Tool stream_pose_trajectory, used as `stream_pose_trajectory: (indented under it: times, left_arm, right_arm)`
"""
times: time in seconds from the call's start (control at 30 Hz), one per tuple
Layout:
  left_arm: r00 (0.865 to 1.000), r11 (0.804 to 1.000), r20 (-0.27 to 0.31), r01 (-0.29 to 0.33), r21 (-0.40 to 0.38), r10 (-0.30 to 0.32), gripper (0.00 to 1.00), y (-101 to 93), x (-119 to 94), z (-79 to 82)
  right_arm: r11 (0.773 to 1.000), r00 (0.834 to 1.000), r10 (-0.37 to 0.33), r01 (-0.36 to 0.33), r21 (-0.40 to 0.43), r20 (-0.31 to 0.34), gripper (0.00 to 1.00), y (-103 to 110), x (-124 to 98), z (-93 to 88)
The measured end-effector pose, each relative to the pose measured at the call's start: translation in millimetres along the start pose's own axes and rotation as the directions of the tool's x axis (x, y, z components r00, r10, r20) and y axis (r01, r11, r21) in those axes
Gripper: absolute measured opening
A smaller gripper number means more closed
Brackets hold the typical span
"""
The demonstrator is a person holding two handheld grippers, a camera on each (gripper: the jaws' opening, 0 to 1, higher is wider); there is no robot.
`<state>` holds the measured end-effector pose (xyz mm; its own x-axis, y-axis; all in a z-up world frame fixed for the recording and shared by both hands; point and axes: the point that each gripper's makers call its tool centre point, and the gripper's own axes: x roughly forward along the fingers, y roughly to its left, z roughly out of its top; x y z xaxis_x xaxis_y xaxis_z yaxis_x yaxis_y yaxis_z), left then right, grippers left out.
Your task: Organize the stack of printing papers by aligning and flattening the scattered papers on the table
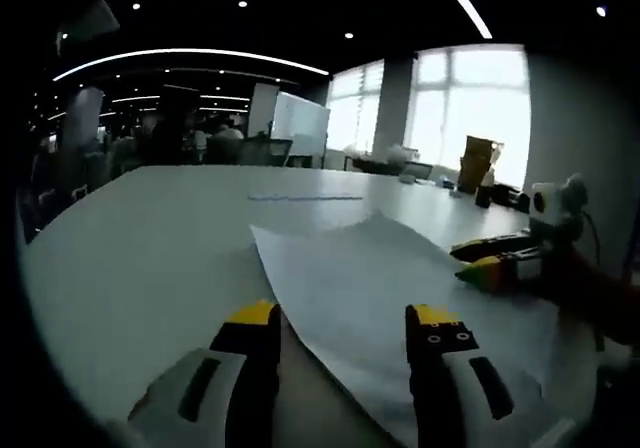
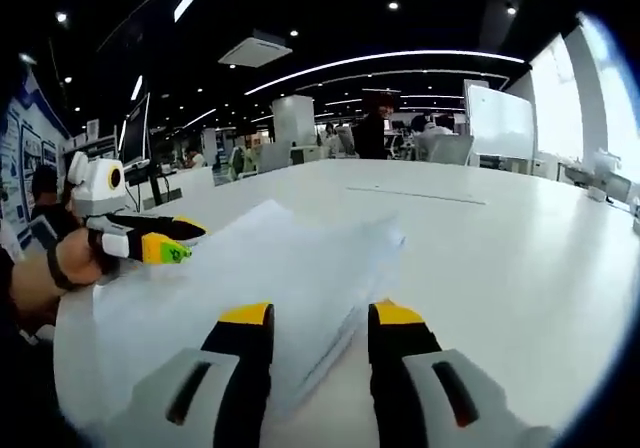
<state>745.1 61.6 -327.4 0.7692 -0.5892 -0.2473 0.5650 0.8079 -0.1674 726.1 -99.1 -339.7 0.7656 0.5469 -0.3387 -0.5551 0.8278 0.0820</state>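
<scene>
Both yellow-tipped grippers, left (image 1: 348, 320) and right (image 2: 322, 320), stand with jaws apart over the loose stack of white printing papers (image 2: 255, 268) on the long white table (image 2: 500, 248), gripping nothing.

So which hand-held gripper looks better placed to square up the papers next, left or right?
Probably the right hand-held gripper: its open jaws straddle the fanned edge of the paper stack. The left hand-held gripper is also open over the stack, but its near jaw sits past the paper's edge on the white table.
</scene>
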Motion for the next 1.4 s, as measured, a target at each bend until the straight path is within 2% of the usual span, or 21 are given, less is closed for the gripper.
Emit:
stream_pose_trajectory:
  times: [0.2, 0.33, 0.73, 0.83, 1.0, 1.2, 1.3, 1.4]
  left_arm:
    - [1.0, 1.0, 0.02, 0.015, -0.022, -0.014, 0.63, -1.9, 0.7, 4.0]
    - [1.0, 1.0, 0.025, -0.001, 0.021, 0.0, 0.68, -2.6, -0.1, 4.1]
    - [1.0, 0.999, 0.032, -0.003, 0.049, 0.002, 0.79, -1.8, -1.5, 7.0]
    - [0.999, 0.999, 0.033, 0.011, 0.049, -0.013, 0.85, -5.7, -2.0, 7.3]
    - [0.999, 0.999, 0.038, -0.013, 0.049, 0.011, 0.95, -0.7, -4.4, 8.4]
    - [0.999, 0.998, 0.031, -0.019, 0.056, 0.017, 0.97, 0.7, -6.2, 7.5]
    - [1.0, 0.998, 0.024, -0.016, 0.067, 0.014, 0.97, -0.5, -7.9, 5.6]
    - [1.0, 0.998, 0.021, -0.018, 0.066, 0.017, 0.97, 1.4, -12.2, 4.4]
  right_arm:
    - [0.999, 1.0, 0.013, -0.013, 0.032, 0.018, 0.4, -0.2, -1.0, 3.1]
    - [1.0, 1.0, 0.006, -0.007, 0.03, 0.022, 0.44, -2.2, -1.5, 3.5]
    - [0.999, 0.999, 0.003, -0.004, 0.037, 0.044, 0.62, -5.1, -1.3, 7.4]
    - [0.999, 0.999, -0.01, 0.008, 0.052, 0.034, 0.71, -10.6, -1.4, 5.6]
    - [0.995, 0.999, 0.017, -0.022, 0.098, 0.049, 0.75, -10.0, -3.4, 7.7]
    - [0.996, 0.998, -0.018, 0.012, 0.087, 0.059, 0.85, -14.7, -6.9, 7.5]
    - [0.995, 0.997, -0.006, -0.002, 0.1, 0.074, 0.9, -12.8, -9.0, 9.5]
    - [0.995, 0.997, 0.006, -0.014, 0.1, 0.078, 0.9, -10.6, -10.4, 10.3]
